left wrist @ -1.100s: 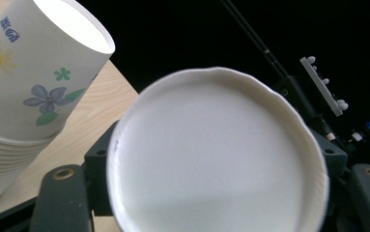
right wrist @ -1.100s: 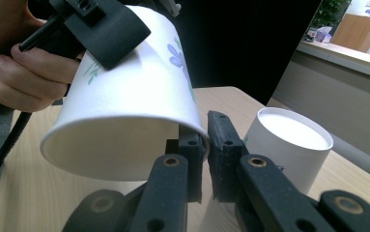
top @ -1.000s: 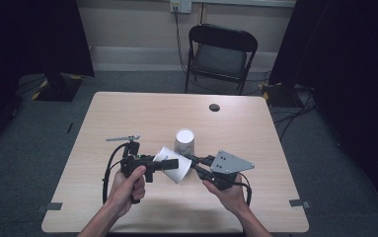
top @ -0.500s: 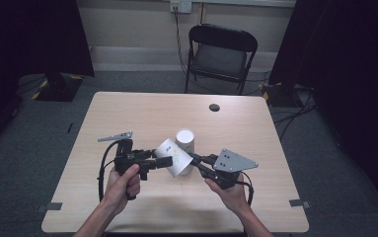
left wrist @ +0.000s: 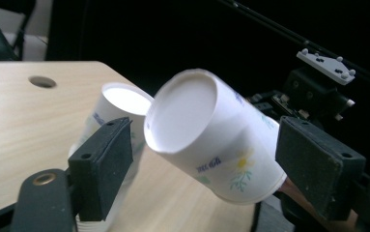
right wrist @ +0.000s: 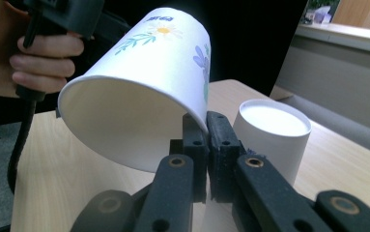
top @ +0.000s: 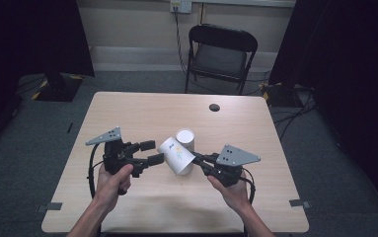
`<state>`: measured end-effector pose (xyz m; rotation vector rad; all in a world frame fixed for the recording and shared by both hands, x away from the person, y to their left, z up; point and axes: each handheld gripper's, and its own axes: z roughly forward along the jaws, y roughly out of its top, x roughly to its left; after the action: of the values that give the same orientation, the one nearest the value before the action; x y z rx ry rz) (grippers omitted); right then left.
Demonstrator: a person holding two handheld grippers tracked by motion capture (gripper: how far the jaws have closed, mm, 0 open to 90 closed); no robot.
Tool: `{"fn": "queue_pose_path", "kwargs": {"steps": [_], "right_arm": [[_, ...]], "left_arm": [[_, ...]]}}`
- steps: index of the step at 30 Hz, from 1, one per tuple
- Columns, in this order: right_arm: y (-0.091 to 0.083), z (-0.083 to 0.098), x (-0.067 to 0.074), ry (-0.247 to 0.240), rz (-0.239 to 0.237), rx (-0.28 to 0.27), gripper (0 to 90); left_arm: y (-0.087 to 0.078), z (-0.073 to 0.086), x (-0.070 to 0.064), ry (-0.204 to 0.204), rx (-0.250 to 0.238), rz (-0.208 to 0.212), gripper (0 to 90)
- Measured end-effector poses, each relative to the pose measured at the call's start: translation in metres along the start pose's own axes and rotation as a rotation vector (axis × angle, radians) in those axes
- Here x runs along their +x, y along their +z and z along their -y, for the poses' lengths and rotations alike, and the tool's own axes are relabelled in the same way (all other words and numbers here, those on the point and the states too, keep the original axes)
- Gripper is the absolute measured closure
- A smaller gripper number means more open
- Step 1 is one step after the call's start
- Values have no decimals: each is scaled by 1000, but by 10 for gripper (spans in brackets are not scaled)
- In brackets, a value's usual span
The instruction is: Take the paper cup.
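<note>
White floral paper cup (top: 176,155) pinched by its rim in right gripper (top: 200,159); left gripper (top: 153,151) jaws apart, just been closing round its base, untouched. Next: clamp base, mid-table.

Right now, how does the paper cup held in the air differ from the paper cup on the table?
The held cup is tilted, lifted off the table; the standing cup rests there upside down, base up. The held cup's rim is pinched by the right gripper; nothing grips the standing cup. Both are white paper cups with printed decoration.
</note>
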<state>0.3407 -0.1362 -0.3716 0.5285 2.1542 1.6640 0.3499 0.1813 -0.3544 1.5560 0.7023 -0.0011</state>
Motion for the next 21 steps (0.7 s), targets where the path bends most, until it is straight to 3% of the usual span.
{"fn": "queue_pose_path", "kwargs": {"steps": [5, 6, 10, 13, 16, 21], "right_arm": [[3, 1, -1, 19, -13, 35, 879], [3, 1, -1, 19, -13, 35, 879], [8, 3, -3, 42, -32, 90, 879], [10, 3, -4, 46, -43, 118, 879], [11, 4, -5, 51, -52, 147, 880], [14, 6, -5, 51, -88, 192, 880]], "left_arm": [[-2, 0, -4, 87, 20, -42, 232], [-2, 0, -4, 87, 20, -42, 233], [1, 3, -11, 187, 79, -75, 277], [2, 5, -12, 204, 99, -76, 278], [3, 6, -14, 256, 132, -113, 278], [8, 11, -16, 308, 193, -124, 274]]}}
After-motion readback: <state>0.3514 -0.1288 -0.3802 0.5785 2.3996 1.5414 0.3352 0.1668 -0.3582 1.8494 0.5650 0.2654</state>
